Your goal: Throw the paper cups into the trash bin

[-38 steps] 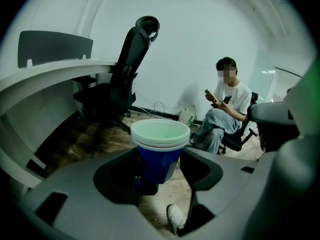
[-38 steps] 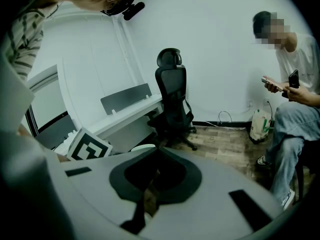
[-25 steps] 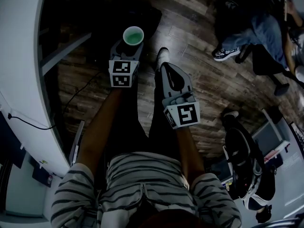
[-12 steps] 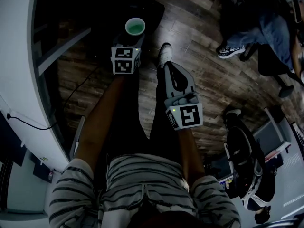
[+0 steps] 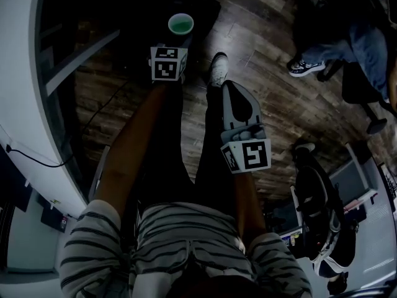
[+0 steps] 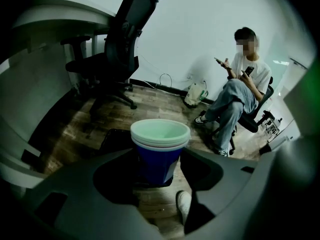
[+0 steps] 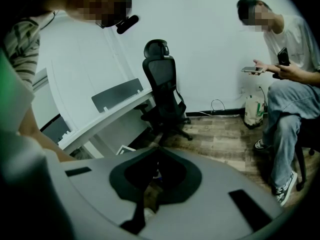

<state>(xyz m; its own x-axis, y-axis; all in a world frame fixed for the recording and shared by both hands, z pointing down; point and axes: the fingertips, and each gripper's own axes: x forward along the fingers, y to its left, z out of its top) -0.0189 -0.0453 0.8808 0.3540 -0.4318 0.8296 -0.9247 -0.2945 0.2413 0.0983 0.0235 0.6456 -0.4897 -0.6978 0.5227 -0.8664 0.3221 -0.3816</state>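
Observation:
A stack of blue paper cups (image 6: 159, 151) with pale green insides sits upright between the jaws of my left gripper (image 6: 159, 173), which is shut on it. In the head view the cups (image 5: 180, 23) show from above, just past the left gripper (image 5: 179, 37), at the edge of a dark bin-like shape (image 5: 198, 8) on the floor. In the left gripper view that black shape (image 6: 116, 140) lies just behind and below the cups. My right gripper (image 5: 232, 90) hangs lower and to the right over the person's leg, its jaws together with nothing between them (image 7: 158, 156).
A white curved desk (image 5: 25, 104) runs along the left. A black office chair (image 6: 120, 59) stands behind the bin. A seated person (image 6: 235, 99) with a phone is to the right on the wooden floor. My own shoe (image 5: 217, 70) is beside the grippers.
Both grippers have moved forward, away from the body. The cups have gone with the left gripper toward the dark bin shape.

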